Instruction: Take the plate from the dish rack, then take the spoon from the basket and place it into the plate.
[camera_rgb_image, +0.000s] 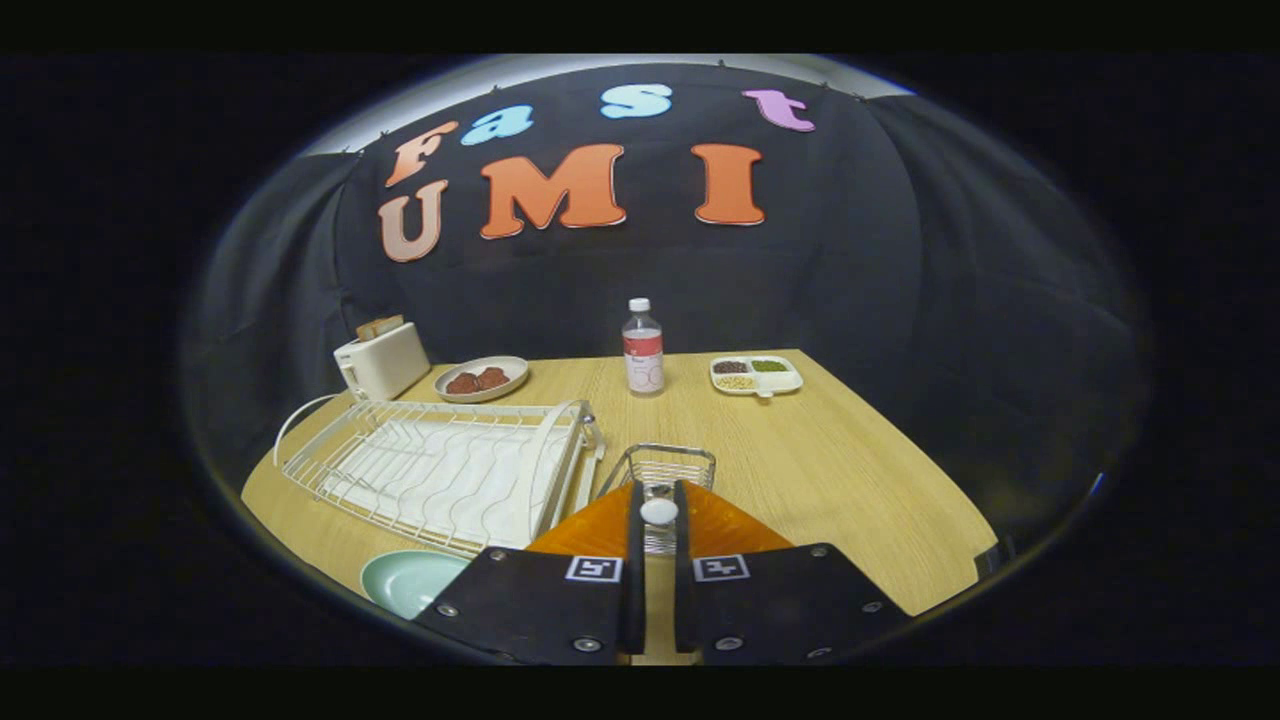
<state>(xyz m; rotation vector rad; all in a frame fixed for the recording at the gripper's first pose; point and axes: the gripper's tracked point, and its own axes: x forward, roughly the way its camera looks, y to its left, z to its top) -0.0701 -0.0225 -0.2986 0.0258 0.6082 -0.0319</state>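
My gripper (658, 488) hangs over the wooden table (820, 480), its two fingers drawn close together on a small white rounded piece, the spoon (658, 511). Only that end of the spoon shows, so I cannot see its full length. Just beyond the fingertips stands the wire basket (690, 458). The pale green plate (410, 580) lies flat on the table to the left of the fingers, near the front edge. Further left and behind the plate sits the white wire dish rack (440, 470), with nothing in its slots.
Along the table's back stand a white toaster (380, 362), a dish with brown patties (482, 379), a clear bottle with a red label (643, 348) and a divided tray of beans (756, 375). Bare wood spreads to the right of the basket.
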